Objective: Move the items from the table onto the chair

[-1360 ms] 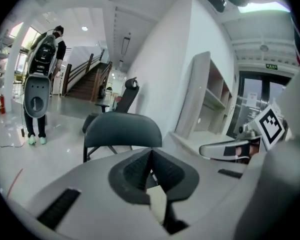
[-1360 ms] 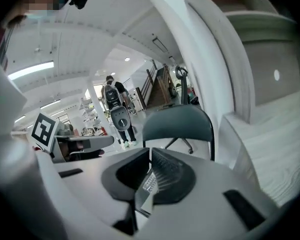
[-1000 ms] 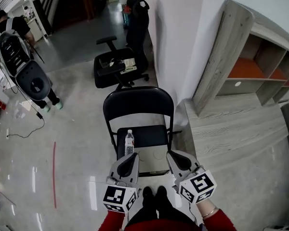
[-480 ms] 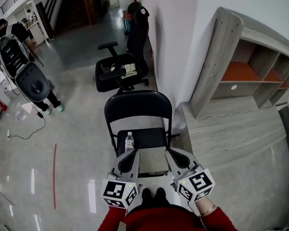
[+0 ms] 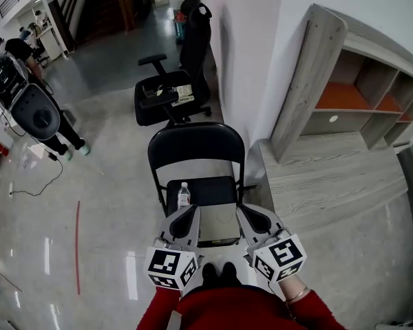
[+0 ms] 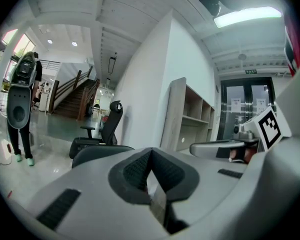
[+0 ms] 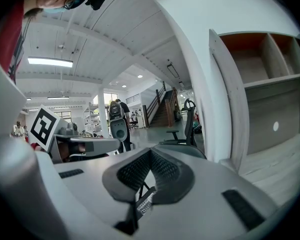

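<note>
Pinching opposite edges of a flat grey item [image 5: 219, 223] over the chair [image 5: 195, 147], left gripper [image 5: 193, 213] and right gripper [image 5: 244, 212] jaws clenched.

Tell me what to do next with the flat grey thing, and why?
Probably lower the flat grey rectangular item onto the black folding chair seat. The left hand-held gripper and right hand-held gripper pinch its edges over the seat, beside the clear plastic water bottle.
</note>
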